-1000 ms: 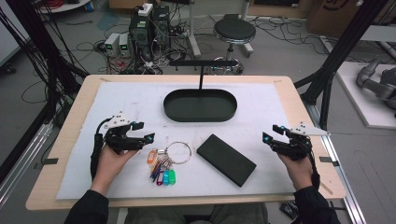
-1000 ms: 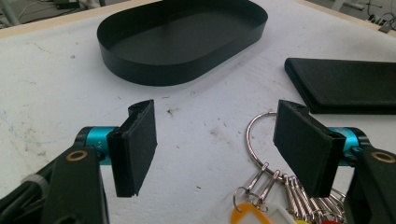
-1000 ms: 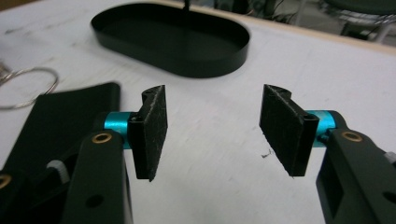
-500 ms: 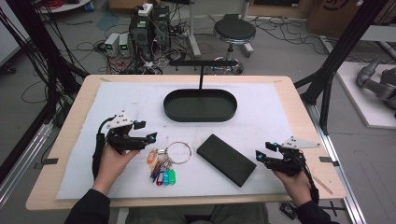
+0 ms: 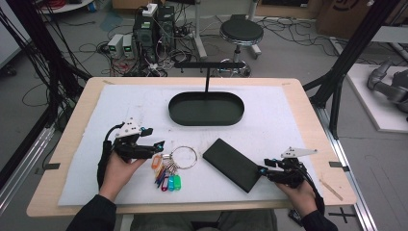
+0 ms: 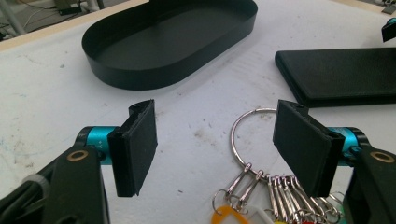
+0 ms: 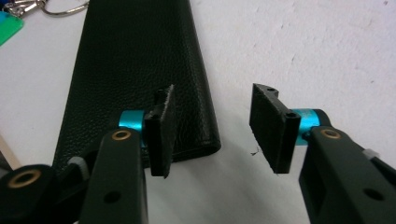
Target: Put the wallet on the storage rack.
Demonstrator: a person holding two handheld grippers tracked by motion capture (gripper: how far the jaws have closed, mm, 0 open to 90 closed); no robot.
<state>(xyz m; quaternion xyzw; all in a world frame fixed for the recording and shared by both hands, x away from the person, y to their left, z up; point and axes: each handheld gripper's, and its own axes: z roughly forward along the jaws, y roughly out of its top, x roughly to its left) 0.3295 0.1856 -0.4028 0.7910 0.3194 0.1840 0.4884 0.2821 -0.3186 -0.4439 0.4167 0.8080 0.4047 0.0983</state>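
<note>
A black leather wallet [image 5: 232, 164] lies flat on the white mat, front right of centre. My right gripper [image 5: 264, 167] is open, low over the mat at the wallet's near right corner. In the right gripper view the wallet [image 7: 135, 60] sits behind the left jaw, and bare mat shows between the jaws [image 7: 212, 126]. A key ring with coloured tags [image 5: 171, 166] lies left of the wallet. My left gripper [image 5: 153, 137] is open just left of the keys. In the left gripper view the ring's keys [image 6: 275, 186] lie by the right jaw, with nothing between the jaws [image 6: 217, 140].
A black oval tray [image 5: 173, 113] sits empty at the mat's far centre, with a black T-shaped stand [image 5: 208, 65] rising behind it. The white mat [image 5: 288, 115] covers most of the wooden table. Bare mat lies between the tray and the wallet [image 6: 345, 77].
My right gripper has moved toward the table's front edge and leftward, down to the wallet's near right corner. The left gripper has hardly shifted. Wallet and keys lie where they were.
</note>
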